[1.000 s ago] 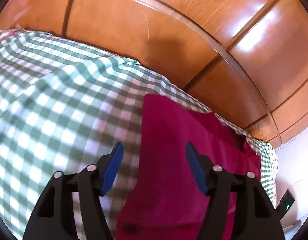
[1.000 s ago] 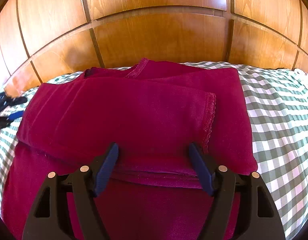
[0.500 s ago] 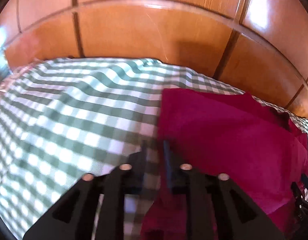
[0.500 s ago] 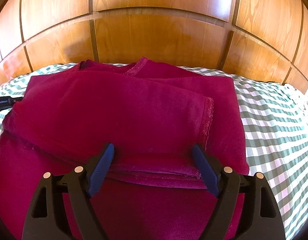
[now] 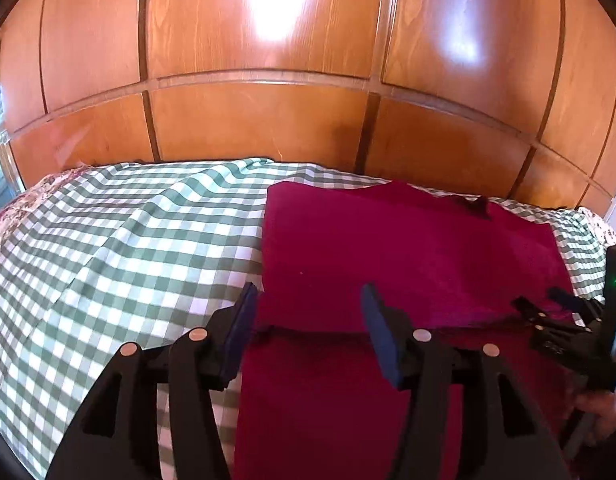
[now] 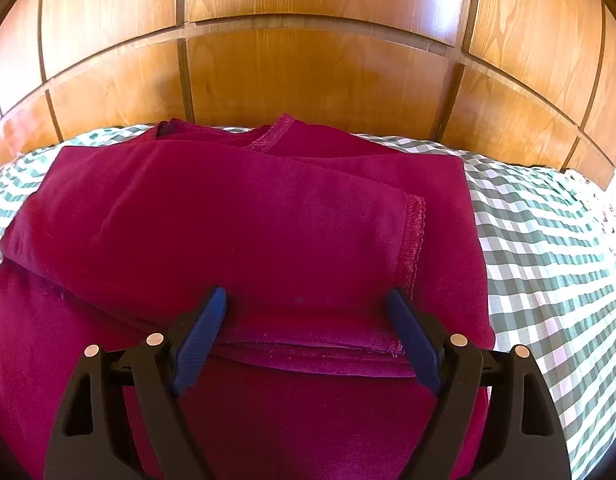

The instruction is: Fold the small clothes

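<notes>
Dark red garment (image 6: pixel 244 232), partly folded, on green-checked bedspread (image 5: pixel 120 248) near the wooden headboard (image 5: pixel 260 120) edge. Left gripper (image 5: pixel 308 332) just reopened, jaws apart over the garment's left edge, gripping nothing. Right gripper (image 6: pixel 304 332) spread wide above the folded hem, empty.

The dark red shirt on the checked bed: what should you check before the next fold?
1. Dark red knit shirt lies flat on the green-and-white checked bedcover: ok.
2. Sleeve with the stitched cuff is folded across the body: ok.
3. Left gripper has just been opening, nothing pinched: ok.
4. Right gripper open over the lower folded edge: ok.
5. Left gripper over the shirt's left edge: ok.
6. Layers underneath smooth: cannot tell.
</notes>
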A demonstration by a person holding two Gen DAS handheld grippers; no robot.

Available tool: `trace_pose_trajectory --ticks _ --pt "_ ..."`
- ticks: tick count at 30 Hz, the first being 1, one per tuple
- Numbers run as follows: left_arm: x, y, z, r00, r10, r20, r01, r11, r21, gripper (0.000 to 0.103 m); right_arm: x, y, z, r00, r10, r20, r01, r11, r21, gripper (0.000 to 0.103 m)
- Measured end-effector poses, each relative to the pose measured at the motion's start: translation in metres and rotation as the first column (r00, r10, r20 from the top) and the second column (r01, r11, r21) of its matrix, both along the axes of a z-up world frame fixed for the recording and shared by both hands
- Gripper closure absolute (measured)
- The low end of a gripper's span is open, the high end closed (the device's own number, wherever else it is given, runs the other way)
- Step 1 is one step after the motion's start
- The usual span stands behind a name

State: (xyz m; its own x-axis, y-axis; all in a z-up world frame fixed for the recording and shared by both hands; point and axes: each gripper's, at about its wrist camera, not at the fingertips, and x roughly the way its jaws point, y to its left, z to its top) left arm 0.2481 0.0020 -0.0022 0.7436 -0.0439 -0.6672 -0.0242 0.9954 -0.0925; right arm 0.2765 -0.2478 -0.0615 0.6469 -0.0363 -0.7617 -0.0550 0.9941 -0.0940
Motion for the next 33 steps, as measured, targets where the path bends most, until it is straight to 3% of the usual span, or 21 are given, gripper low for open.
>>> trace_pose_trajectory --ticks 3,4,6,10,20,28,33 --pt "-0.012 0.000 0.004 1.000 0.006 0.003 -0.006 1.000 -0.002 0.048 0.000 0.001 0.000 1.000 -0.004 0.002 0.004 1.000 -0.007 0.019" --pt "-0.016 0.002 0.005 1.000 0.013 0.004 -0.013 1.000 -0.004 0.048 0.000 0.001 0.000 1.000 -0.022 0.002 0.022 0.999 -0.024 0.010" --pt "-0.019 0.003 0.006 1.000 0.016 0.000 -0.016 1.000 -0.007 0.048 0.002 -0.002 -0.001 0.999 -0.050 -0.007 0.050 0.998 -0.030 0.003" --pt "-0.033 0.007 0.008 1.000 0.019 0.001 -0.019 1.000 -0.008 0.048 0.002 -0.006 -0.002 0.999 -0.051 -0.015 0.051 0.999 -0.010 0.003" --pt "-0.069 0.022 -0.002 0.999 0.029 -0.037 -0.029 1.000 -0.004 0.047 -0.023 0.003 0.014 0.998 -0.054 0.027 0.056 0.995 -0.086 0.004" --pt "-0.094 0.034 -0.024 0.994 0.003 -0.113 -0.006 1.000 -0.025 0.042 -0.071 -0.001 0.014 0.999 0.027 -0.046 -0.032 0.994 -0.107 0.004" --pt "-0.120 0.042 -0.040 0.982 -0.065 -0.177 0.052 0.996 -0.074 0.040 -0.102 -0.022 0.016 0.994 0.050 -0.093 -0.057 0.995 -0.081 0.004"
